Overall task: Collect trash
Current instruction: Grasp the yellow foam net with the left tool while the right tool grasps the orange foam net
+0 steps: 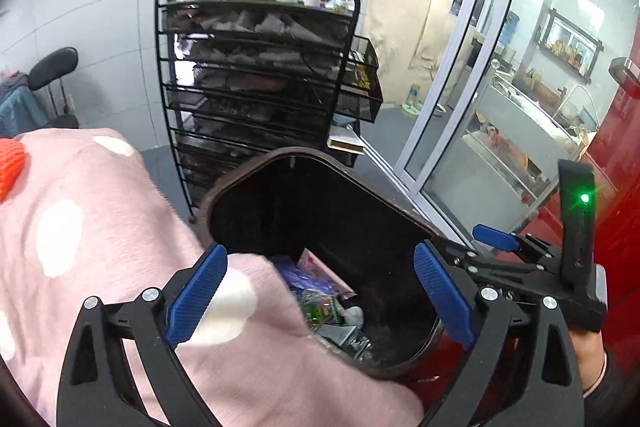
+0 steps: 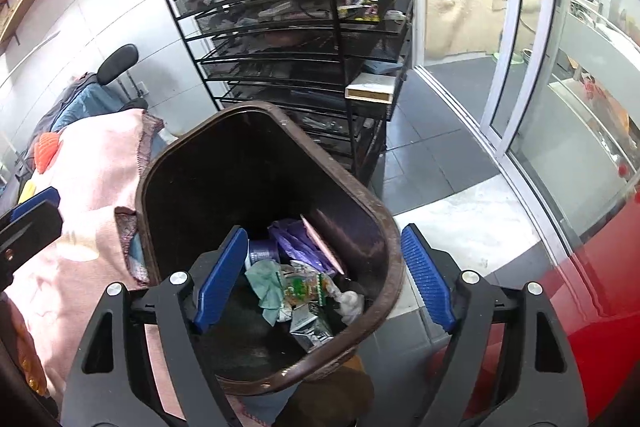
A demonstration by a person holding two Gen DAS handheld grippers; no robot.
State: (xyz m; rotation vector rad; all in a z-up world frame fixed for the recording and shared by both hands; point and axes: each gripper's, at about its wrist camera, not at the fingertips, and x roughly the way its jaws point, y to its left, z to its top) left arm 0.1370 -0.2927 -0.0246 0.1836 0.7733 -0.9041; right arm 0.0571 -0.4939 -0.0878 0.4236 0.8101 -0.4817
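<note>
We hold both ribbed blue-padded grippers, left (image 1: 320,297) and right (image 2: 324,277), spread apart and empty over the glossy brown plastic bin (image 2: 372,211) of crumpled wrappers (image 2: 304,293).

Right claw (image 2: 320,277) at lower centre of the frame, jaws wide apart, nothing between the pads, straddling the near right rim of a brown bin (image 2: 256,163). In the bin: green tissue (image 2: 267,285), purple bag (image 2: 294,241), pink card (image 2: 324,241), foil wrappers (image 2: 308,293). Pink blanket (image 2: 92,195) left of the bin. Black wire rack (image 2: 304,39) upper centre. Left claw tip (image 2: 34,205) at the left edge.
</note>
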